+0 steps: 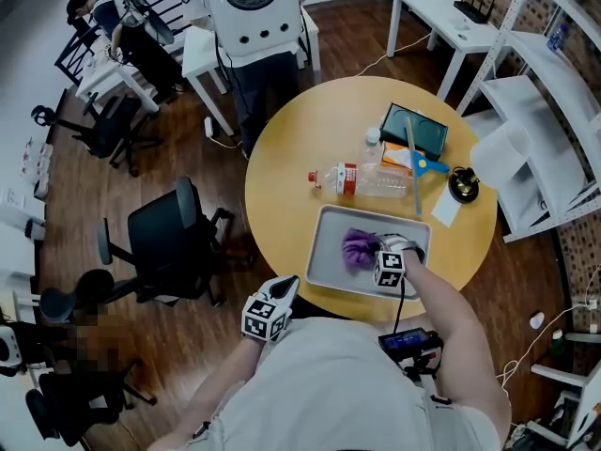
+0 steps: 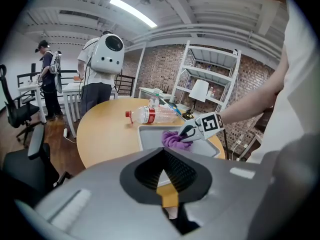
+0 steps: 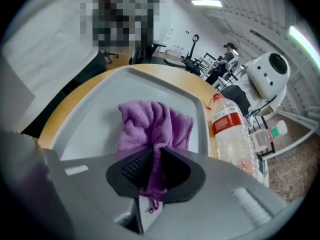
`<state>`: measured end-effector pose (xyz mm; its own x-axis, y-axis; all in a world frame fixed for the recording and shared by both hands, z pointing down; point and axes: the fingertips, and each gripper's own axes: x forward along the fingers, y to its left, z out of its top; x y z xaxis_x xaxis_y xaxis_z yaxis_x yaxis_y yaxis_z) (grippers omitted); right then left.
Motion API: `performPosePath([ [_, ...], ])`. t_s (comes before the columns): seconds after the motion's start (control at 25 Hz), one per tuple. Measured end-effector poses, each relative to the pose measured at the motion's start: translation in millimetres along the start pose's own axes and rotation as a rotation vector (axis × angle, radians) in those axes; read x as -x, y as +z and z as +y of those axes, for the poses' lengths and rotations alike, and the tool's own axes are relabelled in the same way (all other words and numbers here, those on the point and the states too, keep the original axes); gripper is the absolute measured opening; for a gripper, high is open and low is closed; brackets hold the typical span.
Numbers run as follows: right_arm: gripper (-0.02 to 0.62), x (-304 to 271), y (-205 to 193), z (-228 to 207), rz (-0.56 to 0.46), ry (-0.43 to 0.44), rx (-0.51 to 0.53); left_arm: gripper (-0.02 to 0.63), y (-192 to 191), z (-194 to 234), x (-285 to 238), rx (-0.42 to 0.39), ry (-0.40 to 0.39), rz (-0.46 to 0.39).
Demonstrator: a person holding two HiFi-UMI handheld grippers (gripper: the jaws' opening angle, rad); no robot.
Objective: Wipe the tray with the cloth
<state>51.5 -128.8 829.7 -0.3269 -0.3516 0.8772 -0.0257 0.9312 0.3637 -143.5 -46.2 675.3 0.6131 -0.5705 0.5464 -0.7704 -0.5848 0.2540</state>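
A grey tray (image 1: 324, 256) lies at the near edge of the round yellow table (image 1: 282, 167). Bunched inside it is a purple cloth (image 1: 357, 248), and my right gripper (image 1: 376, 250) is shut on it from the right. The right gripper view has the cloth (image 3: 152, 126) pinched between the jaws of the right gripper (image 3: 156, 154), its free part resting on the tray (image 3: 95, 116) floor. My left gripper (image 1: 272, 310) hovers off the table's near edge, left of the tray, jaws shut with nothing held. Ahead of the left gripper (image 2: 162, 170) lie the tray (image 2: 150, 136), the cloth (image 2: 172, 139) and the right gripper (image 2: 186, 133).
A clear plastic bottle (image 1: 362, 181) lies on its side just beyond the tray. Farther back are a dark tablet (image 1: 413, 130), a blue-handled tool (image 1: 418, 163) and a black round object (image 1: 462, 186). A black office chair (image 1: 174, 242) stands left; white shelving (image 1: 554, 111) stands right.
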Motion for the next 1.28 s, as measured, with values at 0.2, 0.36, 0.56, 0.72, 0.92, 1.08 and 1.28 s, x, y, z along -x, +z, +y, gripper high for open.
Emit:
performPosePath([
  [0.2, 0.054, -10, -18, -48, 0.094, -0.029, 0.001, 0.0, 3, 2, 0, -0.004, 0.002, 0.006],
  [0.36, 0.052, -20, -30, -71, 0.15, -0.058, -0.044, 0.0, 4, 8, 3, 0.001, 0.021, 0.005],
  [0.56, 0.046, -22, -30, -72, 0.204, -0.148, -0.107, 0.0, 1, 17, 7, 0.013, 0.039, -0.001],
  [0.72, 0.044, -20, -14, -54, 0.212, -0.134, -0.126, 0.0, 2, 11, 2, 0.004, 0.019, -0.006],
  [0.92, 0.044, -9, 17, -7, 0.148, -0.065, -0.116, 0.0, 2, -4, -3, -0.012, -0.012, -0.015],
  [1.08, 0.044, 0, 39, 28, 0.105, -0.04, -0.111, 0.0, -4, -11, -4, -0.013, -0.023, -0.014],
  [1.28, 0.046, 11, 62, 72, 0.038, 0.05, -0.153, 0.0, -11, -21, -6, -0.009, -0.037, -0.011],
])
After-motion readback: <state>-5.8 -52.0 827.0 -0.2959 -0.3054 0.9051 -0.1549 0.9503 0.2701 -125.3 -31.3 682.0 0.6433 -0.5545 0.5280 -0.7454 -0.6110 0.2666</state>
